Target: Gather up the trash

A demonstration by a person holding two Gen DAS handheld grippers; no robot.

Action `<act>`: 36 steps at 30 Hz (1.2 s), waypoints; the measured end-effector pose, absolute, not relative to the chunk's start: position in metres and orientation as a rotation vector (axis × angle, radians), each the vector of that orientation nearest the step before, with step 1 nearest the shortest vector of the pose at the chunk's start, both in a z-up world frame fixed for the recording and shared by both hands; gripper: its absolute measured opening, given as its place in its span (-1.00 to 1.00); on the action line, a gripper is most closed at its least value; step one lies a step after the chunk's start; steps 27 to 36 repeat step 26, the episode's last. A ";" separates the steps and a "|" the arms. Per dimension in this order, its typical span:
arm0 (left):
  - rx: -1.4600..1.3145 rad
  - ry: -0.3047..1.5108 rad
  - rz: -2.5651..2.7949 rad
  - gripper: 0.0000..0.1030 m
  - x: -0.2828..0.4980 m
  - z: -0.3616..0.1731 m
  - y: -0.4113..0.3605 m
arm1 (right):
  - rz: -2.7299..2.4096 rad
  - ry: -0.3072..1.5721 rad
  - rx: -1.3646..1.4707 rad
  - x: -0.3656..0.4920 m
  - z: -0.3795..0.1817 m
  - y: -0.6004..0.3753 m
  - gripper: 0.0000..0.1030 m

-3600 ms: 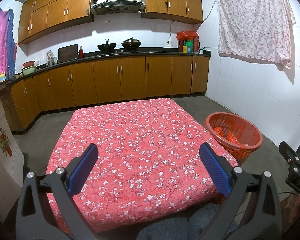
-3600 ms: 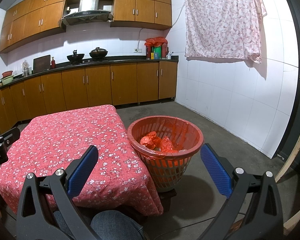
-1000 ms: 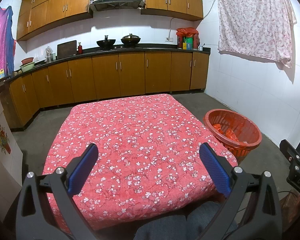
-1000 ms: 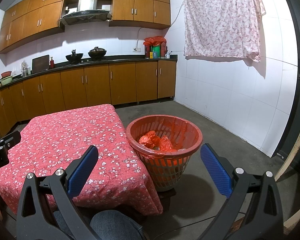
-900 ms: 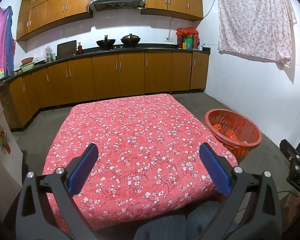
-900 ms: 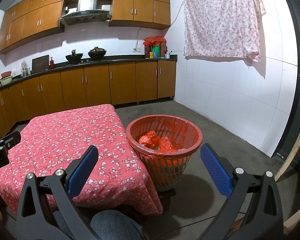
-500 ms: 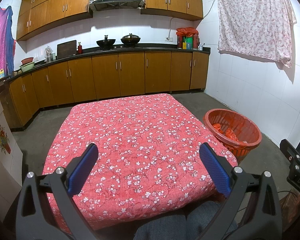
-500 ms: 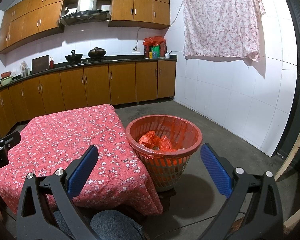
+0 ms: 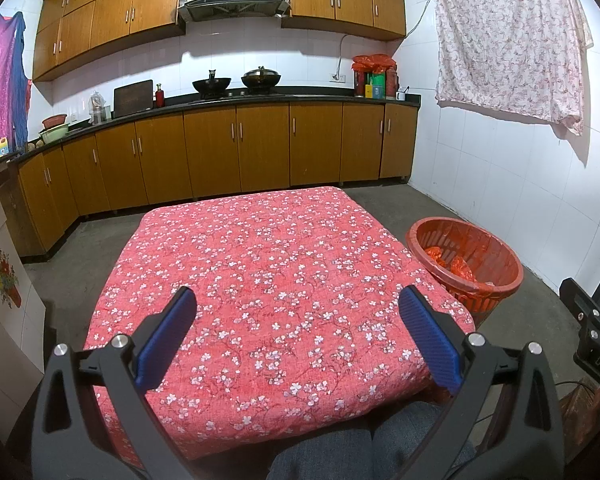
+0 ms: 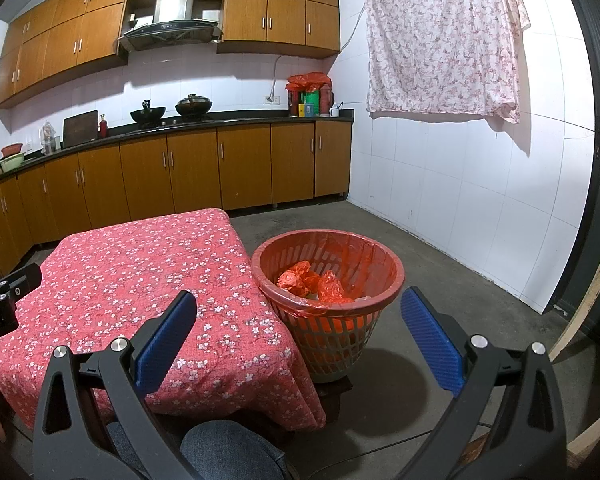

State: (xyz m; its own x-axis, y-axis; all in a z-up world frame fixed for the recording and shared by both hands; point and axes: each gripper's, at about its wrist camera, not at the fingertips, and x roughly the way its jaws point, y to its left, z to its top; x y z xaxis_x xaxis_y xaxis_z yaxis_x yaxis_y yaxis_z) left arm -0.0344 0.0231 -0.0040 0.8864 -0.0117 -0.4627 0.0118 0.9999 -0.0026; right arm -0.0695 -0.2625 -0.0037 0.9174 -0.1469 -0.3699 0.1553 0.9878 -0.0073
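Observation:
A red plastic basket [image 10: 380,280] lined with a red bag stands on the floor right of the table; crumpled red bags [image 10: 312,282] lie inside it. It also shows in the left wrist view [image 9: 500,276]. A low table under a red flowered cloth [image 9: 268,280] shows no loose trash on top. My left gripper [image 9: 298,336] is open and empty above the table's near edge. My right gripper [image 10: 298,336] is open and empty, held near the basket's front and above it.
Wooden kitchen cabinets [image 9: 236,152] and a dark counter with woks [image 9: 256,78] line the back wall. A flowered cloth [image 10: 444,40] hangs on the white tiled wall at right. Bare concrete floor [image 10: 460,292] lies around the basket. My knees [image 10: 228,452] are below.
Both views have tilted up slightly since 3.6 s ago; over the last second nothing has visibly moved. Both grippers stay open.

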 end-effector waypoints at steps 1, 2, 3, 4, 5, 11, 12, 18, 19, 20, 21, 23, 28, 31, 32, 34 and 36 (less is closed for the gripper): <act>0.000 0.481 -0.012 0.92 -0.035 -0.004 0.023 | -0.155 0.379 0.022 -0.069 -0.004 -0.263 0.96; 0.000 0.481 -0.012 0.92 -0.034 -0.004 0.023 | -0.155 0.379 0.022 -0.069 -0.004 -0.263 0.96; 0.000 0.481 -0.012 0.92 -0.034 -0.004 0.023 | -0.155 0.379 0.022 -0.070 -0.004 -0.263 0.96; 0.000 0.481 -0.013 0.92 -0.035 -0.004 0.023 | -0.156 0.379 0.023 -0.070 -0.004 -0.263 0.96; 0.001 0.481 -0.012 0.92 -0.034 -0.004 0.023 | -0.156 0.379 0.023 -0.070 -0.004 -0.263 0.96; 0.004 0.480 -0.009 0.92 -0.035 -0.004 0.023 | -0.155 0.379 0.022 -0.069 -0.003 -0.263 0.96; 0.004 0.480 -0.010 0.92 -0.035 -0.004 0.023 | -0.155 0.379 0.023 -0.070 -0.004 -0.263 0.96; 0.006 0.476 0.002 0.92 -0.038 -0.003 0.022 | -0.155 0.379 0.023 -0.069 -0.003 -0.263 0.96; 0.007 0.476 0.003 0.92 -0.037 -0.003 0.023 | -0.155 0.380 0.023 -0.070 -0.004 -0.263 0.96; 0.008 0.477 0.004 0.92 -0.036 -0.002 0.022 | -0.155 0.379 0.023 -0.069 -0.003 -0.263 0.96; 0.009 0.479 0.003 0.92 -0.037 -0.002 0.021 | -0.155 0.379 0.023 -0.069 -0.003 -0.263 0.96; 0.008 0.481 -0.002 0.92 -0.035 -0.001 0.022 | -0.156 0.379 0.023 -0.069 -0.003 -0.263 0.96; 0.006 0.484 -0.004 0.92 -0.034 0.001 0.024 | -0.155 0.379 0.024 -0.070 -0.004 -0.264 0.96; 0.006 0.484 -0.004 0.92 -0.034 0.001 0.024 | -0.155 0.379 0.024 -0.070 -0.004 -0.264 0.96; 0.006 0.484 -0.004 0.92 -0.034 0.001 0.024 | -0.155 0.379 0.024 -0.070 -0.004 -0.264 0.96; 0.006 0.484 -0.004 0.92 -0.034 0.001 0.024 | -0.155 0.379 0.024 -0.070 -0.004 -0.264 0.96; 0.006 0.484 -0.004 0.92 -0.034 0.001 0.024 | -0.155 0.379 0.024 -0.070 -0.004 -0.264 0.96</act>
